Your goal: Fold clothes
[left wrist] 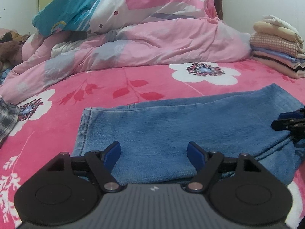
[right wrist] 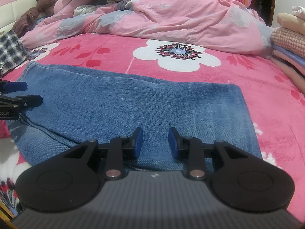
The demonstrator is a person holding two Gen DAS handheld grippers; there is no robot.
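Where the folded blue jeans [left wrist: 171, 129] lie flat across the pink flowered bedspread [left wrist: 133, 80], both claws sit low over the near edge of the denim. Left claw [left wrist: 154, 155]: jaws spread wide, blue pads clear of the cloth, nothing between them but the denim lying beneath; released. Right claw [right wrist: 155, 142]: jaws set narrower with a gap between the pads, no fabric pinched in the gap; also released, over the jeans' near hem. In the right wrist view the left claw shows at the left border, over the jeans' left end; in the left wrist view the right claw [left wrist: 289, 122] shows at the right border.

Behind the jeans, a rumpled pink duvet [left wrist: 152, 42] is heaped across the bed, a teal pillow [left wrist: 68, 9] on top at the left. Stack of folded clothes [left wrist: 280, 51] at far right on the bedspread, well apart from the jeans. Plaid garment [right wrist: 11, 47] at the left edge.
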